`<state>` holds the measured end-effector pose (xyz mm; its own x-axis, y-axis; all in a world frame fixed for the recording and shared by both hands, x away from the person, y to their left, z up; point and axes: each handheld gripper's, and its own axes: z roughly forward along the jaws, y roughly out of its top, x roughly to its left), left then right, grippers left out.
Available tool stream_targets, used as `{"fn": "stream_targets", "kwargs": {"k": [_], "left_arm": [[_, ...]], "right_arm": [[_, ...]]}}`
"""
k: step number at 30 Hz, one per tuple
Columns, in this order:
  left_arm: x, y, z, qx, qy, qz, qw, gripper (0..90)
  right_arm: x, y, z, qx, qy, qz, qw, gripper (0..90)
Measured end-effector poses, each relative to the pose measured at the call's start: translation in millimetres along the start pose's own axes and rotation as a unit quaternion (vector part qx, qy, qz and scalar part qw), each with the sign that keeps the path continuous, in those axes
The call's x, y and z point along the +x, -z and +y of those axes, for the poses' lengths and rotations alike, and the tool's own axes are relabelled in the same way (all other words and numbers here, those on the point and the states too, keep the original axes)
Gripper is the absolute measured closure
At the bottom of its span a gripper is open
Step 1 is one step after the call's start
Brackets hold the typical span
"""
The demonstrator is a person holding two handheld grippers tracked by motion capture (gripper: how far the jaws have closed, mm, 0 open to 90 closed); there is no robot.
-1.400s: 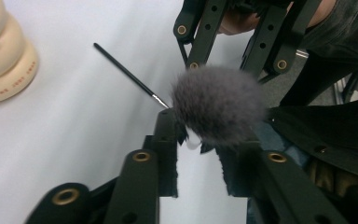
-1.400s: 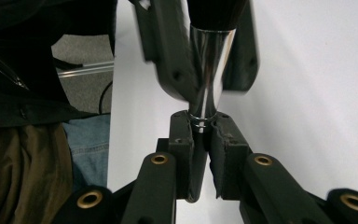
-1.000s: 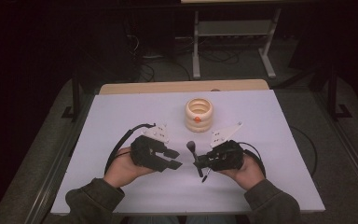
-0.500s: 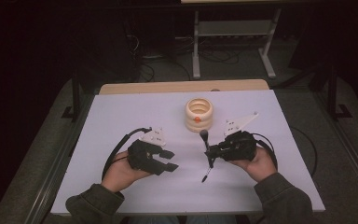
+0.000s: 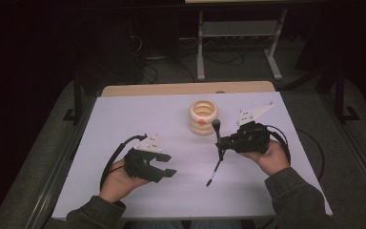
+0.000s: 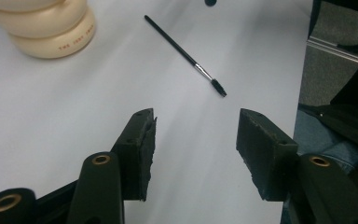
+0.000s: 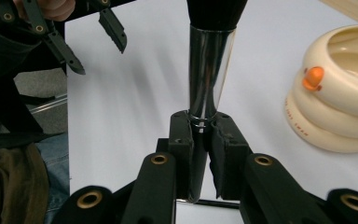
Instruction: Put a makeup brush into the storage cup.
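A: While the right gripper (image 7: 200, 135) clamps the makeup brush (image 5: 217, 143) at the holder's (image 5: 203, 117) 5 o'clock, risk?

B: Long handle tipping the holder. Left gripper (image 6: 193, 140): jaws just opening, empty; thin brush (image 6: 185, 55) at its 12 o'clock.

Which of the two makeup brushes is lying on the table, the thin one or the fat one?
The thin black brush lies flat on the white table, untouched. The fat brush, with its shiny metal ferrule, is clamped in the right gripper.

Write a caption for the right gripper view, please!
The right gripper clamps a makeup brush upright beside a cream ringed holder.
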<state>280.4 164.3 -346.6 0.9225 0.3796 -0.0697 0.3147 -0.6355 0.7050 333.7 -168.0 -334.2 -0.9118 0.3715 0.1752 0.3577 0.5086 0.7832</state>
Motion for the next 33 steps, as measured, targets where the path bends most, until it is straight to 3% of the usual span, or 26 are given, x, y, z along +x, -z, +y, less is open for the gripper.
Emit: {"fn": "stream_targets", "kwargs": {"k": [9,24,33], "left_arm": [[0.6,0.7,-12.4,0.002,0.003,0.008,1.0,41.9],[1.1,3.1,-17.4,0.005,0.003,0.021,0.9998,41.0],[3.6,7.1,-19.1,0.006,0.003,0.021,0.9998,40.7]], "right_arm": [[-9.5,5.6,17.0,0.001,0.0,-0.009,1.0,78.4],[-23.5,8.7,46.4,-0.012,0.006,-0.019,0.9997,78.4],[-34.2,6.4,62.1,-0.018,-0.004,-0.022,0.9996,78.4]]}}
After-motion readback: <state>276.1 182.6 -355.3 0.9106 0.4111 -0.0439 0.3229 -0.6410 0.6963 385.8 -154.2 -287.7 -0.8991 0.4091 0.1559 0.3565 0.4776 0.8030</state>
